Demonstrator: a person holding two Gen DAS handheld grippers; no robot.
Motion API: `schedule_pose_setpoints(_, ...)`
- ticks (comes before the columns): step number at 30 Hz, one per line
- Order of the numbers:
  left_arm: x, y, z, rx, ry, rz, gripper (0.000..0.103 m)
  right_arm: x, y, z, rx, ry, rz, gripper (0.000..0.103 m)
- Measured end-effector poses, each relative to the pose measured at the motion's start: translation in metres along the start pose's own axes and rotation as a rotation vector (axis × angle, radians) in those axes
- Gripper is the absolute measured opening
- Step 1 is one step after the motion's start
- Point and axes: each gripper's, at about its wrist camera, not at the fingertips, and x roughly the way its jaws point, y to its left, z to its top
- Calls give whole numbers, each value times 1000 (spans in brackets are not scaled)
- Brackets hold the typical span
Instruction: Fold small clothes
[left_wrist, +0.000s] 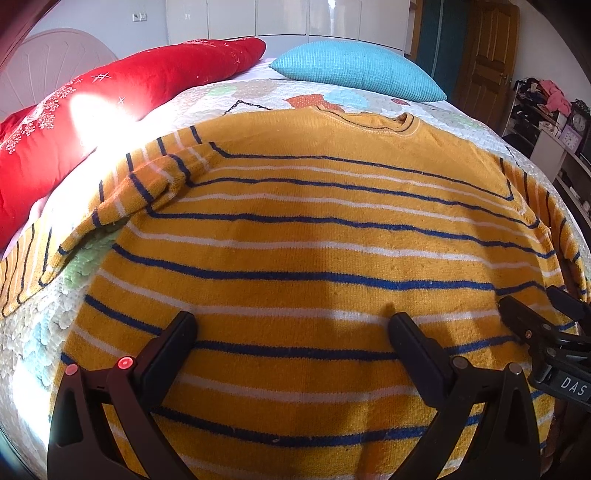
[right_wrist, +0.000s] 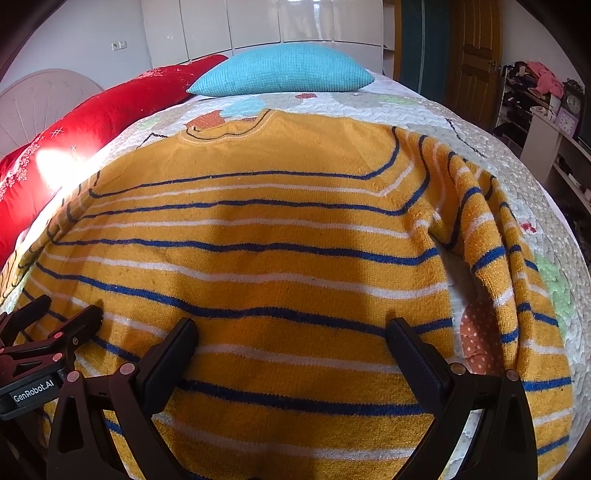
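Note:
A small orange sweater (left_wrist: 314, 229) with blue and white stripes lies flat on the bed, collar away from me; it also fills the right wrist view (right_wrist: 258, 240). Its left sleeve (left_wrist: 147, 192) is bunched beside the body, and its right sleeve (right_wrist: 491, 236) runs down the right side. My left gripper (left_wrist: 291, 325) is open, its fingers wide apart just above the sweater's lower body. My right gripper (right_wrist: 291, 328) is open too, over the lower body further right. Each gripper shows in the other's view: the right gripper (left_wrist: 543, 314) at the right edge, the left gripper (right_wrist: 59, 317) at the left edge.
The bed has a white patterned quilt (left_wrist: 258, 92). A red pillow (left_wrist: 110, 96) lies at the far left and a turquoise pillow (left_wrist: 354, 70) beyond the collar. A wooden door (right_wrist: 476, 51) and cluttered shelves (right_wrist: 535, 99) stand at the right.

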Motion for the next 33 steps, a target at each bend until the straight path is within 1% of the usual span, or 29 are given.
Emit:
schedule_pose_setpoints(2, 0, 0, 0, 1, 0, 0, 103, -1, 0, 0, -5, 11, -8, 103)
schedule_pose_setpoints(8, 0, 0, 0, 0, -1, -1, 103, -2, 0, 0, 5, 0, -3, 103)
schedule_pose_setpoints(11, 0, 0, 0, 1, -1, 0, 103, -2, 0, 0, -5, 3, -15, 103)
schedule_pose_setpoints(16, 0, 0, 0, 0, -1, -1, 103, -3, 0, 0, 1, -2, -11, 103)
schedule_pose_setpoints(19, 0, 0, 0, 1, -1, -1, 103, -4, 1, 0, -10, -3, -29, 103)
schedule_pose_setpoints(33, 0, 0, 0, 1, -1, 0, 103, -4, 2, -1, -14, -5, -35, 103)
